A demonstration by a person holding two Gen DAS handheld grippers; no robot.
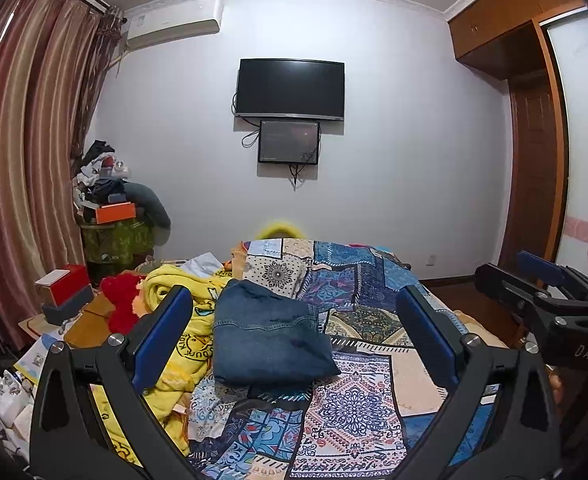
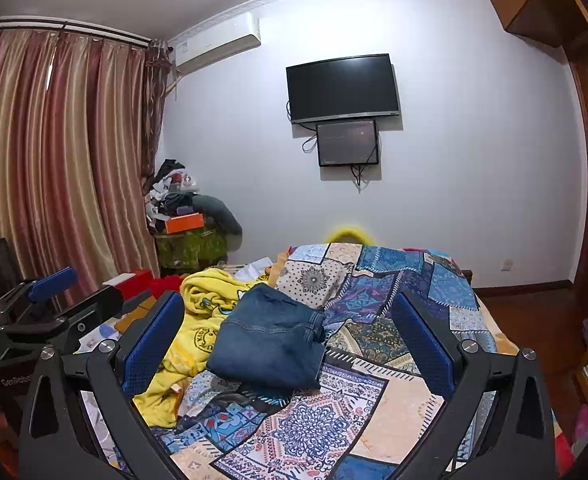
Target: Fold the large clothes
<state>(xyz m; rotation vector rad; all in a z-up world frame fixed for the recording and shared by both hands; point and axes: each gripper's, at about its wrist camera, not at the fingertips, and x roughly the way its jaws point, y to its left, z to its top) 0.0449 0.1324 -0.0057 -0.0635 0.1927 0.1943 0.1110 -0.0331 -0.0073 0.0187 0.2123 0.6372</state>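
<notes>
Left wrist view: left gripper nearest, black frame with blue pads, jaws spread wide, holding nothing, raised above the bed. Right gripper shows at the right edge of this view, also black with a blue pad; its jaws look apart, empty. Right wrist view: right gripper jaws wide, nothing between them; left gripper visible at the left edge there.

Between the pads in both views lies the folded blue denim garment, a compact bundle resting flat on the patchwork-print bedspread in blue, cream and pink. Neither gripper touches it. Just left of the denim, touching its left edge, a crumpled yellow fleece blanket with printed badges. Further left, a red plush item beside the blanket, and a red and white box on a wooden bedside surface.

Far left corner: pile of clothes and an orange box on a green-covered stand, next to striped pink-brown curtains. Far wall: black flat-screen TV mounted, smaller dark screen just below it, touching its lower edge. White air-conditioner unit high at left. Brown wooden wardrobe at right.
</notes>
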